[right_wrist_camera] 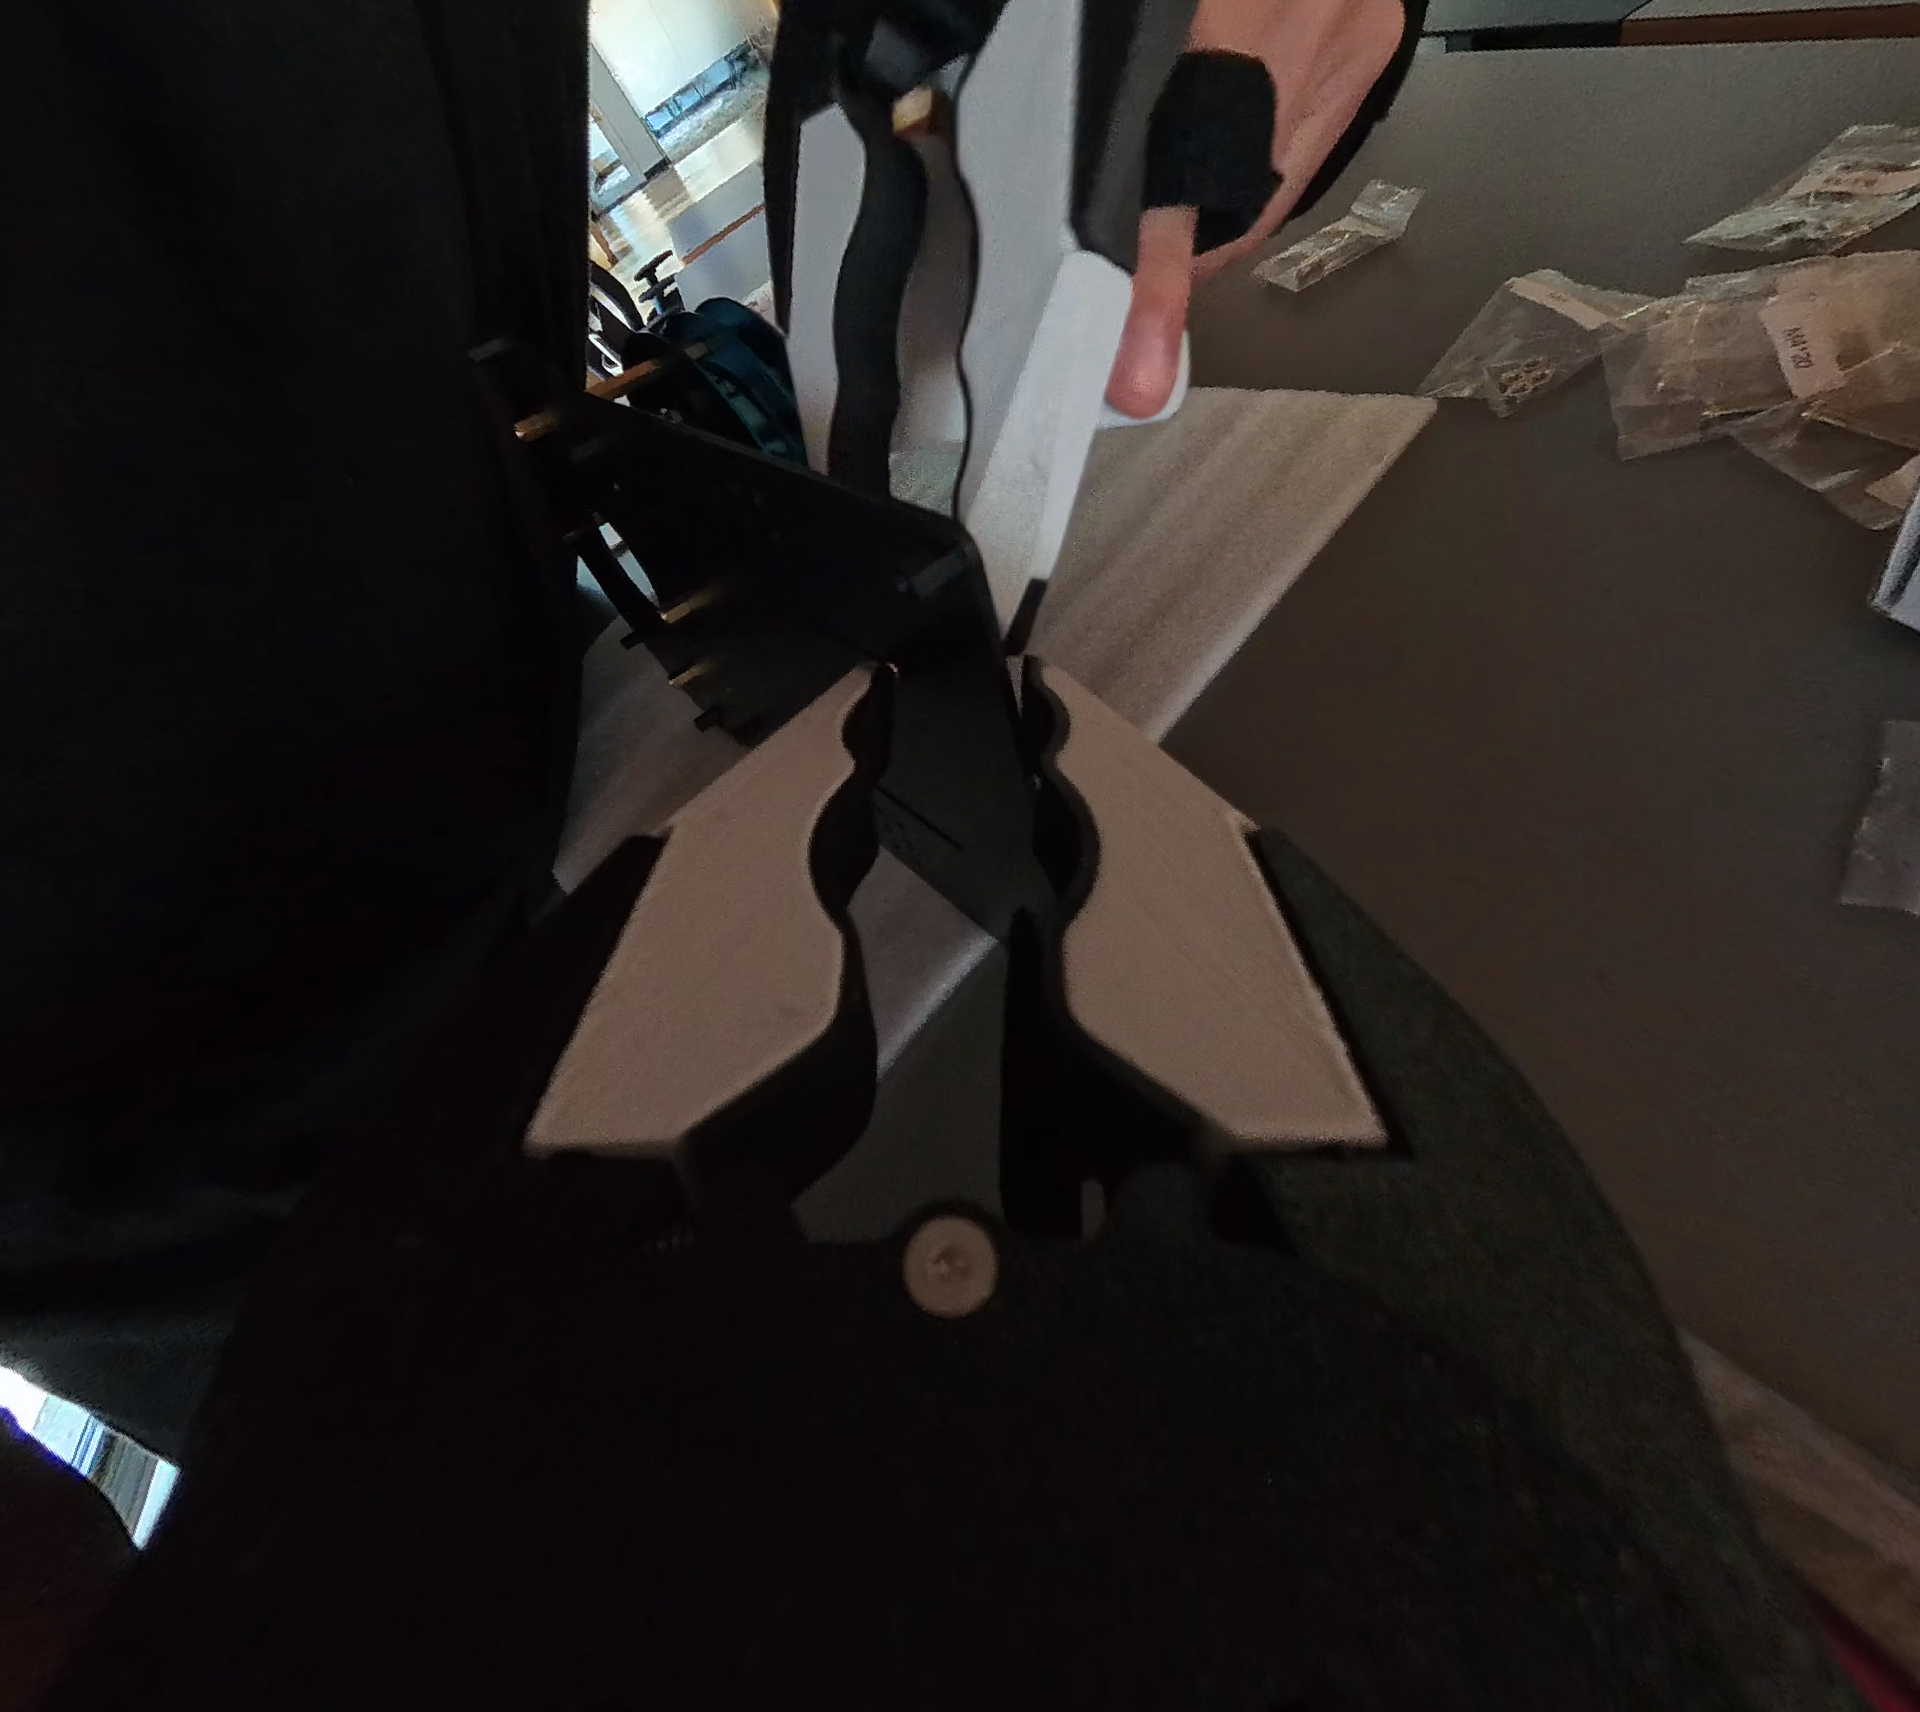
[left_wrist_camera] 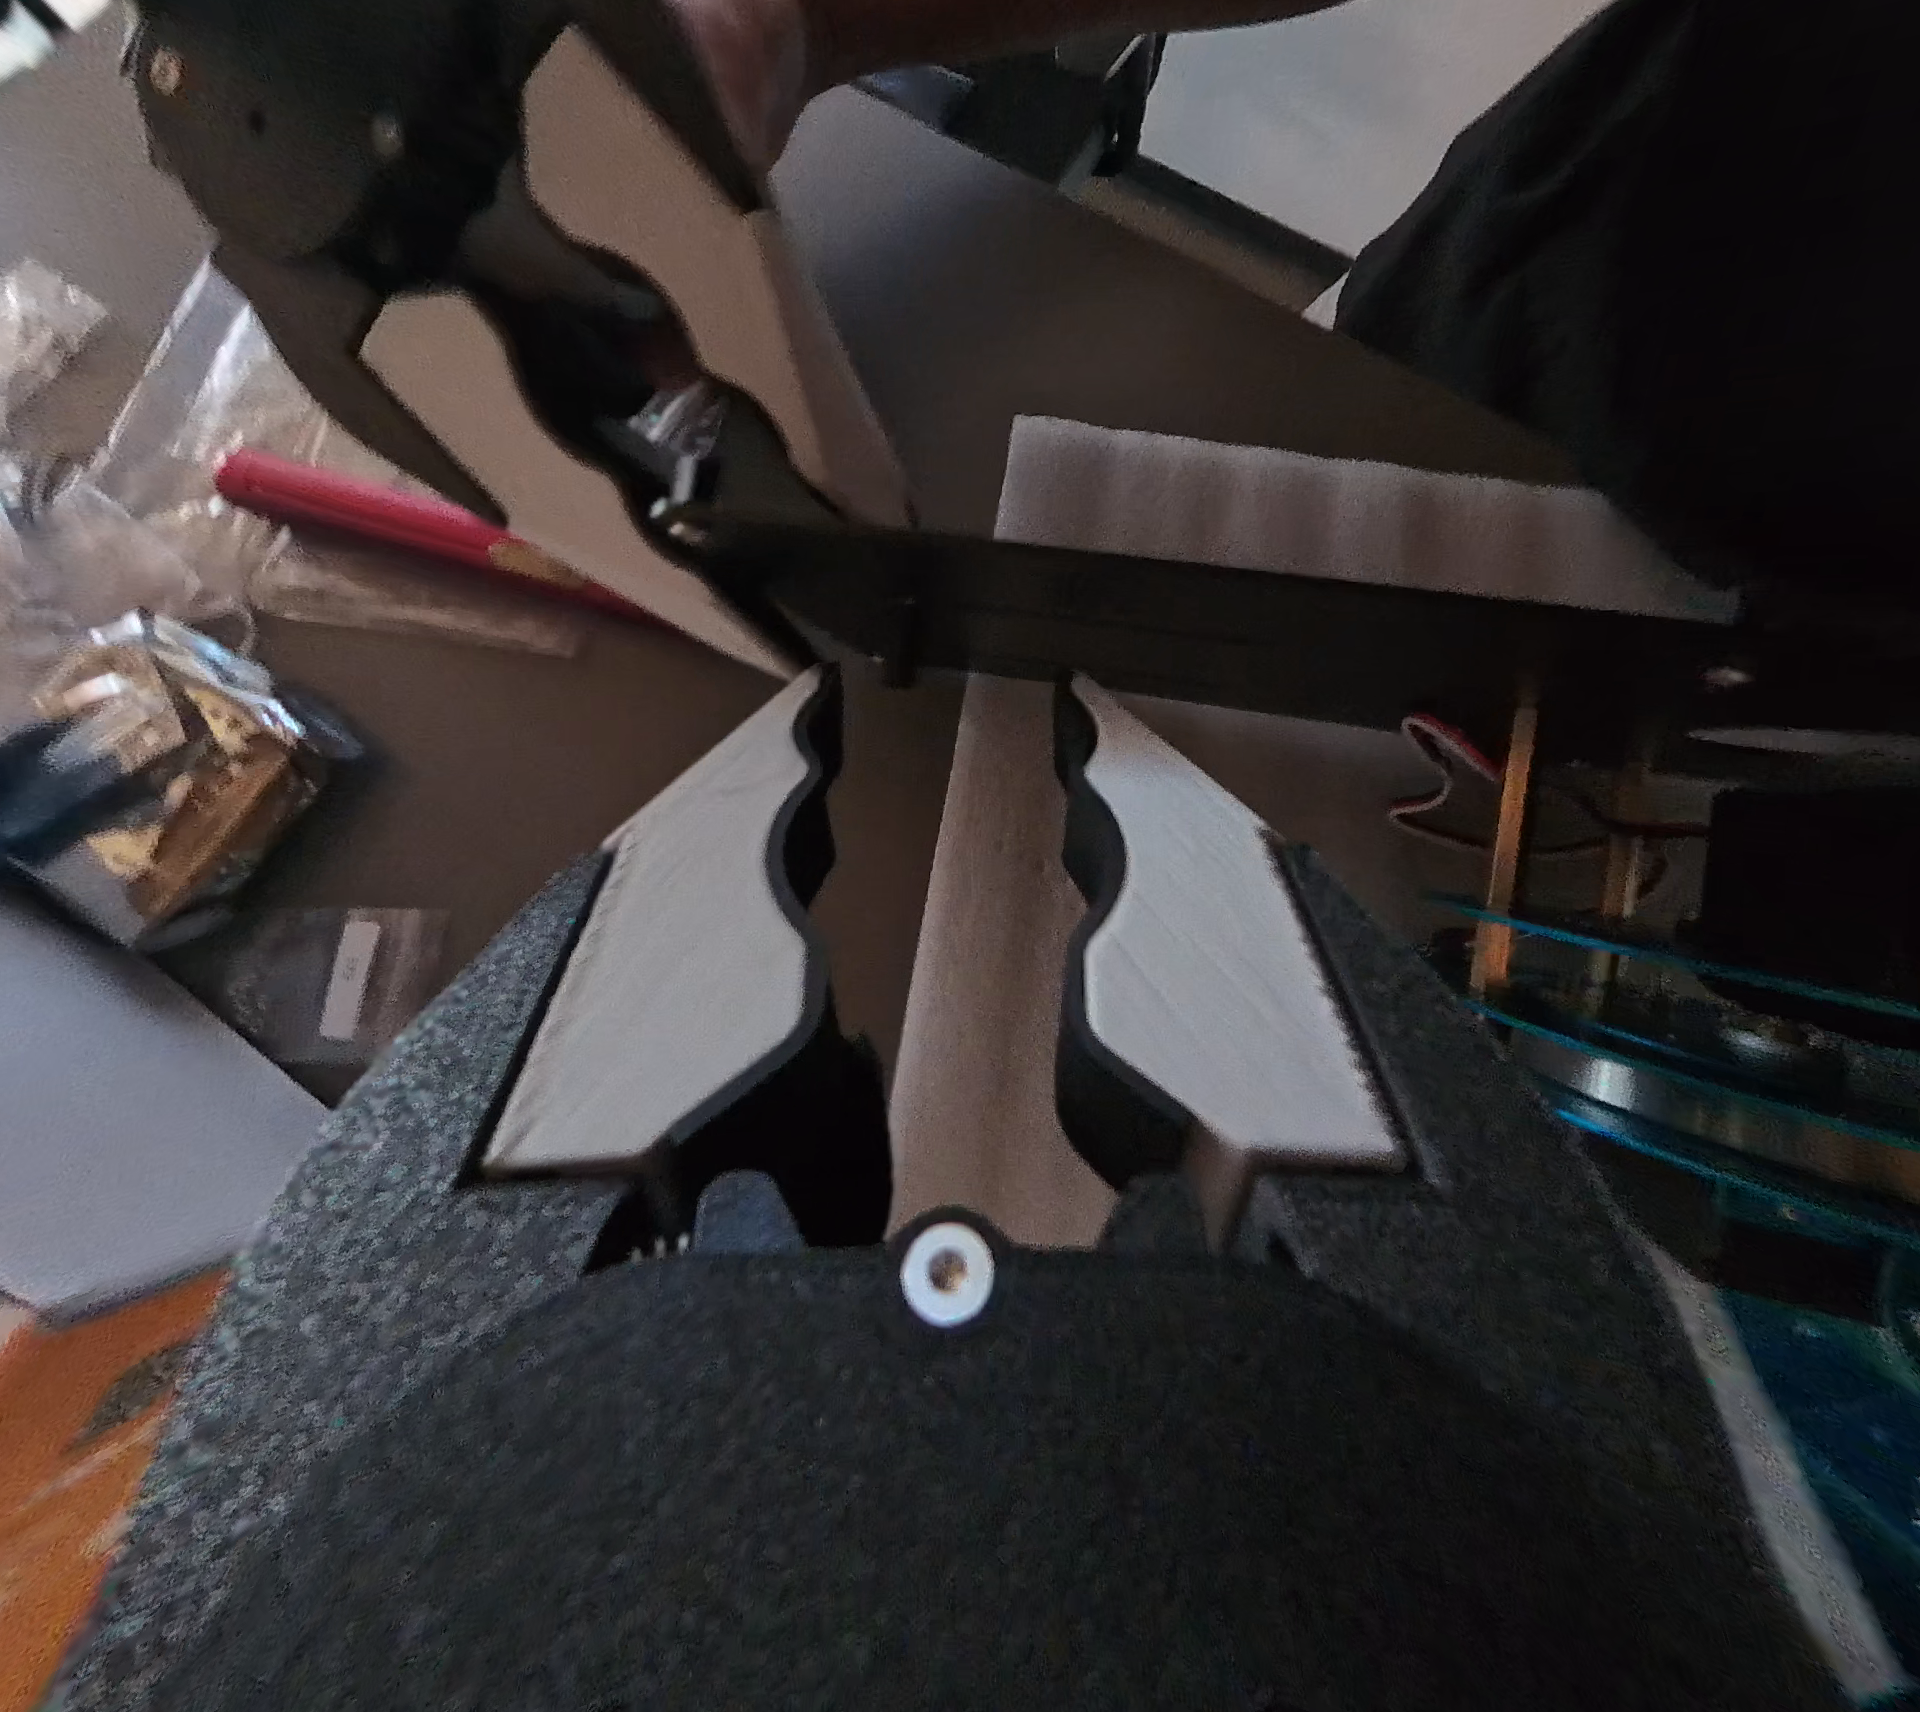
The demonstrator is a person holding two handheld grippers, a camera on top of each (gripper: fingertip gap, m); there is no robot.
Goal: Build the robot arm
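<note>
A flat black plate [left_wrist_camera: 1247, 613] with brass standoffs is held in the air between both grippers. My right gripper [right_wrist_camera: 956, 680] is shut on the plate [right_wrist_camera: 790, 550] near one corner; it shows at the upper left of the left wrist view [left_wrist_camera: 686, 509]. My left gripper [left_wrist_camera: 945, 686] has its jaws apart, and its tips meet the plate's lower edge beside a small black tab [left_wrist_camera: 899, 654]. In the right wrist view it [right_wrist_camera: 945, 530] comes down from above to the plate's far corner. A hand [right_wrist_camera: 1299, 52] holds it.
A white foam sheet [left_wrist_camera: 1299, 509] [right_wrist_camera: 1195, 540] lies on the grey table behind the plate. Clear plastic bags [right_wrist_camera: 1714, 374] [left_wrist_camera: 156, 415], a red stick [left_wrist_camera: 395, 519] and a foil packet [left_wrist_camera: 177, 779] lie nearby. A stack of blue clear plates [left_wrist_camera: 1662, 1039] is at the right. A person in dark clothing [left_wrist_camera: 1714, 208] is close. The tips of both grippers are at nearly the same place.
</note>
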